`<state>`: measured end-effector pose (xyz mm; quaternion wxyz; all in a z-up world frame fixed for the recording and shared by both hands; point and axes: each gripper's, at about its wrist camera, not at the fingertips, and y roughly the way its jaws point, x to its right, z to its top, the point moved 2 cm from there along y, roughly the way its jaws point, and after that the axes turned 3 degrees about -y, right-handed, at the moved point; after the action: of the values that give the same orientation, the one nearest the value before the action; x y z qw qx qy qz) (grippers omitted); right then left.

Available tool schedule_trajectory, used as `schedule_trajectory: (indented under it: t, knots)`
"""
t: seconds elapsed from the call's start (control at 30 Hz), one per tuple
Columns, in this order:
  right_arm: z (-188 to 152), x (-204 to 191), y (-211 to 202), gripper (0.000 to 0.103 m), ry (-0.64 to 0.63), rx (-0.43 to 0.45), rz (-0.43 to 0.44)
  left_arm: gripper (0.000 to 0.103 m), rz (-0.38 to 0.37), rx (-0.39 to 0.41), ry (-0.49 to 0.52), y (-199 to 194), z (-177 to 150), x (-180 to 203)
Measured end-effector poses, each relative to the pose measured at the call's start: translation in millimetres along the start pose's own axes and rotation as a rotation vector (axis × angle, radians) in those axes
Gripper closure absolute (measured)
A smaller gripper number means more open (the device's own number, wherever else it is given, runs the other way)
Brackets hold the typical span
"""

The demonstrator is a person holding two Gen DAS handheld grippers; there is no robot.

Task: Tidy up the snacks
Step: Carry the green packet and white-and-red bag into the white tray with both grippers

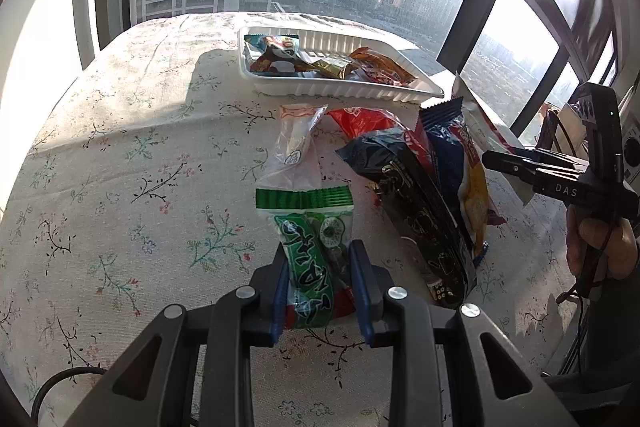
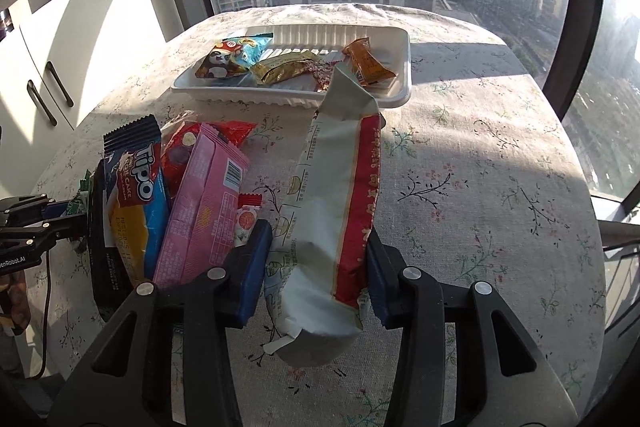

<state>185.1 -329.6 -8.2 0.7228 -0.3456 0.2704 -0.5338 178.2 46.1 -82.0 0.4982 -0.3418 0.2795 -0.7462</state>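
Observation:
My left gripper [image 1: 320,263] is shut on a green and white snack packet [image 1: 310,247], held just above the floral tablecloth. My right gripper [image 2: 320,259] is shut on a long white and red snack bag [image 2: 332,211], which points toward the tray. A white plastic tray [image 1: 344,91] at the far side holds several snacks; it also shows in the right wrist view [image 2: 288,95]. A pile lies between the grippers: a black bag [image 1: 416,215], a blue Tipo pack [image 2: 136,195], a pink pack [image 2: 204,203], a red bag [image 1: 360,121] and a clear packet [image 1: 296,143].
The round table has a floral cloth [image 1: 132,167]. The window wall lies right behind the tray. White cabinets [image 2: 60,67] stand to the left. A black cable [image 1: 60,383] lies at the near left table edge. The right gripper's body [image 1: 568,179] shows at the right of the left wrist view.

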Motion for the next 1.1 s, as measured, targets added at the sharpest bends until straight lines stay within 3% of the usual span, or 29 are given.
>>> schedule_trajectory:
  t: [0.37, 0.57, 0.83, 1.1]
  knots:
    - [41.2, 42.3, -29.8, 0.062, 0.059, 0.098, -0.024, 0.074, 0.001, 0.082, 0.022, -7.0, 75.3, -12.9]
    - [90.3, 40.6, -26.4, 0.062, 0.009, 0.136, -0.008, 0.074, -0.027, 0.084, 0.066, 13.0, 136.6, -4.8]
    - [153.3, 21.7, 26.5, 0.062, -0.068, 0.101, 0.012, 0.074, -0.029, 0.031, 0.127, 81.5, 207.8, 14.5]
    - [180.9, 17.6, 95.6, 0.062, -0.099, 0.015, 0.015, 0.074, 0.027, -0.050, 0.146, 154.3, 229.6, 16.7]
